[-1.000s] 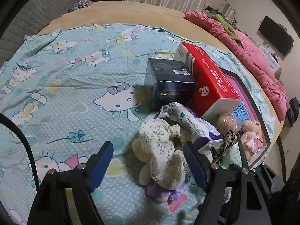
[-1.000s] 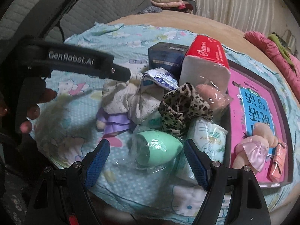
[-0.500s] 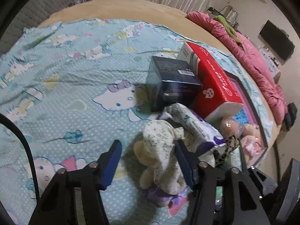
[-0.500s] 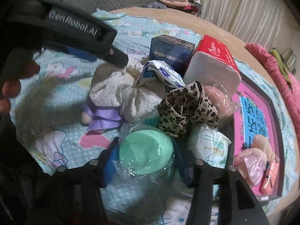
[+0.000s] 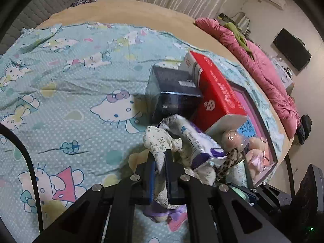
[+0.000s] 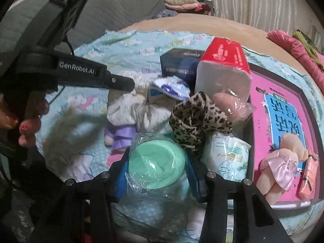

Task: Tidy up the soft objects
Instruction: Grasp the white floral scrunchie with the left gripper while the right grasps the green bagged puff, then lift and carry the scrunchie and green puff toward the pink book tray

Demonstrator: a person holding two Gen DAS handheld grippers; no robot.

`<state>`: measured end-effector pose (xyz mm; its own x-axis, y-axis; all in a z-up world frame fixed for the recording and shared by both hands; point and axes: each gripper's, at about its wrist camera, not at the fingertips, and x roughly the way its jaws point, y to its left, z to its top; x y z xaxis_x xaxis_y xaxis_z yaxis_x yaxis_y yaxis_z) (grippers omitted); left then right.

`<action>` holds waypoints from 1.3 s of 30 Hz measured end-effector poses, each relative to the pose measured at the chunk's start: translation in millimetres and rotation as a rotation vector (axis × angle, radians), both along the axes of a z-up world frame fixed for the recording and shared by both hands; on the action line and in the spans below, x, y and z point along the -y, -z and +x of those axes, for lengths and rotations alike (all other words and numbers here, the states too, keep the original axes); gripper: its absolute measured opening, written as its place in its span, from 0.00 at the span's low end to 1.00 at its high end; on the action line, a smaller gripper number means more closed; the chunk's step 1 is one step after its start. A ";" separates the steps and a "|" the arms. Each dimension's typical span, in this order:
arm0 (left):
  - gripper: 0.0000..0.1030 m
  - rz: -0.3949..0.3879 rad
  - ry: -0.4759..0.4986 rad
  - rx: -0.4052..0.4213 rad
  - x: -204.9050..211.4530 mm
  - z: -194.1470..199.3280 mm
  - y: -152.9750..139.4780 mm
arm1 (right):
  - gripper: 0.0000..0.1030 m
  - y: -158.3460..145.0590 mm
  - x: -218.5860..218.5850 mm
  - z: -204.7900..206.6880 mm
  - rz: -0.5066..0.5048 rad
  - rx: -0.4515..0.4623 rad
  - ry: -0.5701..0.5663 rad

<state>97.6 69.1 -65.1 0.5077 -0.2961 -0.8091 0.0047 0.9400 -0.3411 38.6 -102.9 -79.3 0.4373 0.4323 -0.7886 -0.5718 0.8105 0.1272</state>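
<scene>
Clamping down with both tongs at once, I have two soft things in hand on the bed. My left tongs (image 5: 160, 174) have just been closing and now pinch the floppy cloth of the stuffed doll (image 5: 160, 147), nearest me at 6 o'clock in the left view. It is light and limp, so I expect it to dangle and swing; a hold nearer the body would carry it steadier than this fold of fabric. My right tongs (image 6: 156, 162) have likewise closed in and squeeze the green sponge (image 6: 157, 162) through its clear wrapper, at 6 o'clock in the right view. The sponge is springy and the wrapper looks slick, so I judge the hold best kept across its widest part.

Farther out the pile is crowded: a leopard scrunchie (image 6: 196, 119) just beyond the sponge at 1 o'clock, a tissue pack (image 6: 226, 158) at 3 o'clock, then a red box (image 6: 224, 66) and a dark box (image 5: 172, 95). A pink tray (image 6: 283, 85) lies at 3 o'clock near the bed's edge. Open sheet (image 5: 70, 81) spreads from 9 to 11 o'clock, the clearest room for moving.
</scene>
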 end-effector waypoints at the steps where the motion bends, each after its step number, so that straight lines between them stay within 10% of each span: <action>1: 0.07 0.001 -0.003 0.010 0.4 -1.8 -3.7 | 0.50 -2.9 1.7 0.0 0.010 0.008 0.002; 39: 0.05 0.180 0.014 0.144 52.1 -52.4 -110.7 | 0.50 -73.8 72.9 -8.9 0.239 0.185 0.153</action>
